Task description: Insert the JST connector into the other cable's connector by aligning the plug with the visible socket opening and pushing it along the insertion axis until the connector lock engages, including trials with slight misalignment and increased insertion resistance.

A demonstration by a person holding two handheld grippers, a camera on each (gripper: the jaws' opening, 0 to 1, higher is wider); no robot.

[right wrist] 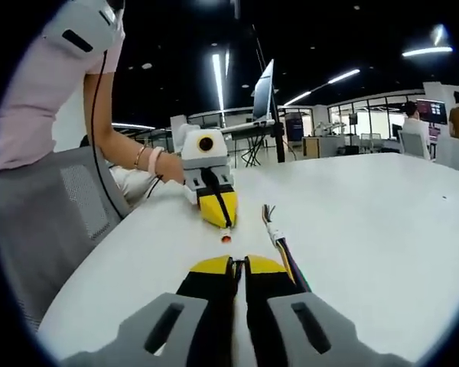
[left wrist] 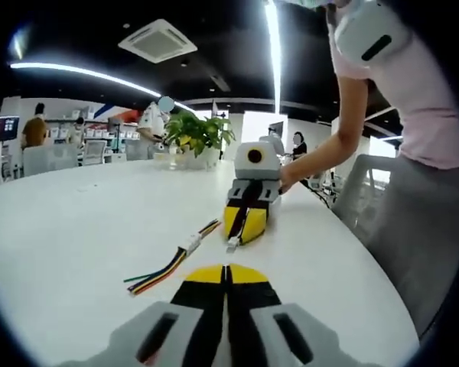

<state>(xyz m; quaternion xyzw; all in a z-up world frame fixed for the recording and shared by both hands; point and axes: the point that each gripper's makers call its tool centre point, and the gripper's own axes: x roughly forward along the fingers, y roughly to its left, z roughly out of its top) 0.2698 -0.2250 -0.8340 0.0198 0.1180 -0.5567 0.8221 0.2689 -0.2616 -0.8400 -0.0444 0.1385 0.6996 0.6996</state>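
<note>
Two grippers, left gripper (left wrist: 225,277) and right gripper (left wrist: 243,223), are held with jaws pressed together, nothing pinched. The cable (left wrist: 174,264) lies mid-table between them; jaws should be spread first.

White table (left wrist: 76,222), dark ceiling (left wrist: 214,69) (strip-lit), potted plant (left wrist: 195,134)

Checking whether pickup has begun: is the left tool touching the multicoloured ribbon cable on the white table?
Apart. In the left gripper view, bare table separates the left tool from the multicoloured ribbon cable.
</note>
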